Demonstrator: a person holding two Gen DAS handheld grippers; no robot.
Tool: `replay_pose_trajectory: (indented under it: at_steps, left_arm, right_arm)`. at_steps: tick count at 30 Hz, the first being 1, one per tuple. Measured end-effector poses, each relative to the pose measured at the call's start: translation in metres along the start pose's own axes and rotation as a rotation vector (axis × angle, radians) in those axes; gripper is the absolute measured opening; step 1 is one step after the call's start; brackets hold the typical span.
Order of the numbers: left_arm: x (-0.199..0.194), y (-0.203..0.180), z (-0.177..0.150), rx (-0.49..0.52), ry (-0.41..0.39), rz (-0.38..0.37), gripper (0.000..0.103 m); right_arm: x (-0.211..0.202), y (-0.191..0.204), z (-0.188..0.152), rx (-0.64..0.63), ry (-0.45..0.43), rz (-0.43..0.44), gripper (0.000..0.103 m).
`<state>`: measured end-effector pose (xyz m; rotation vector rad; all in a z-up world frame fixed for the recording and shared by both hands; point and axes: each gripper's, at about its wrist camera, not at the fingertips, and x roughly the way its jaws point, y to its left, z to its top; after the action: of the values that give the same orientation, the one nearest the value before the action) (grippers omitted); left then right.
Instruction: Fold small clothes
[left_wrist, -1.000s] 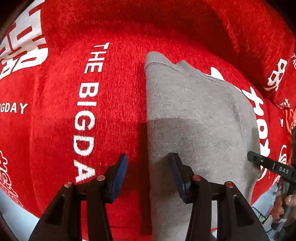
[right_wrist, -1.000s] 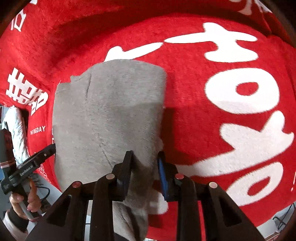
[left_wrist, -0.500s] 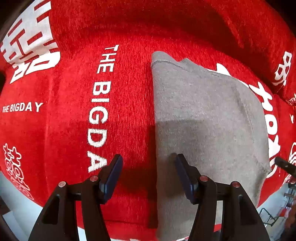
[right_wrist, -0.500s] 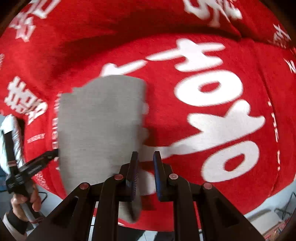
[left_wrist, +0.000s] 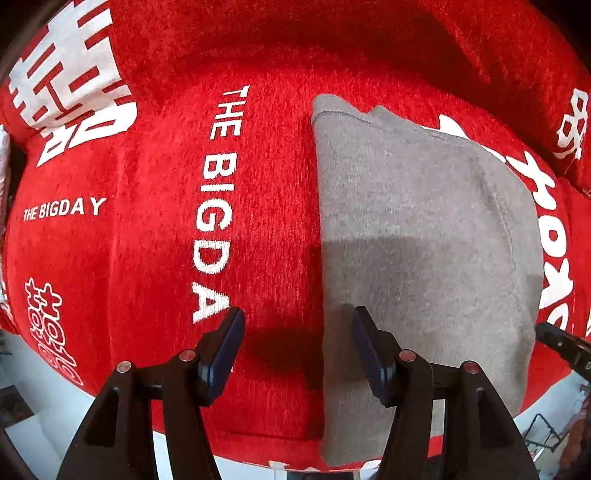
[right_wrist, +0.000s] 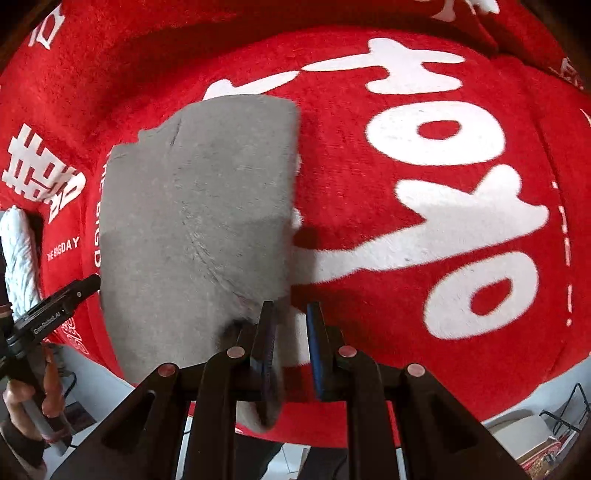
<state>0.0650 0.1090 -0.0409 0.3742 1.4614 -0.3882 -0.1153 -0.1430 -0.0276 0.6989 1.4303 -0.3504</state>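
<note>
Fingers (left_wrist: 225, 347) wide astride grey garment (left_wrist: 424, 251) edge, red blanket (left_wrist: 155, 240) beyond.

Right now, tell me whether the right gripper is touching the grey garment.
Cannot tell. In the right wrist view the right gripper has a narrow gap showing red blanket, and the grey garment edge runs behind its left finger, contact hidden.

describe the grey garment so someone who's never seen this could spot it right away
A red plush blanket with big white lettering covers the whole surface. On it lies one flat folded grey garment, just right of the words THE BIGDAY. It is the only plain, unprinted, non-red cloth there.
</note>
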Motion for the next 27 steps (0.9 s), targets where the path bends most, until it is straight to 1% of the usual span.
replay_pose_trajectory:
  at_steps: [3,6,11,14,21,22,24,25,27]
  left_arm:
    - [-0.004,-0.004,-0.002,0.026,-0.005,0.016,0.061]
    - [-0.009,-0.006,-0.005,0.039,-0.001,0.012,0.061]
    - [-0.015,-0.009,-0.01,0.046,-0.002,0.02,0.061]
    - [-0.017,-0.012,-0.013,0.053,0.015,0.001,0.061]
    - [-0.021,-0.017,-0.019,0.069,0.022,-0.01,0.062]
    - [-0.022,-0.017,-0.019,0.069,0.024,-0.007,0.073]
    - [-0.024,-0.015,-0.02,0.064,0.024,0.007,0.102]
    - [-0.029,-0.015,-0.021,0.062,0.006,0.012,0.102]
    - [-0.034,-0.015,-0.022,0.071,-0.001,0.008,0.102]
  right_arm:
    - [-0.006,-0.001,-0.004,0.019,0.002,0.01,0.019]
    - [-0.011,-0.001,-0.006,0.033,0.001,0.016,0.019]
    - [-0.014,0.016,-0.007,0.02,-0.005,0.023,0.019]
    - [-0.014,0.023,-0.006,0.005,-0.009,0.025,0.019]
    - [-0.013,0.028,-0.008,0.003,0.016,0.014,0.019]
    - [-0.013,0.028,-0.008,0.01,0.022,0.022,0.019]
    - [-0.015,0.028,-0.009,0.021,0.03,0.025,0.019]
    - [-0.016,0.029,-0.01,0.02,0.032,0.019,0.019]
    - [-0.018,0.033,-0.01,0.017,0.03,0.014,0.019]
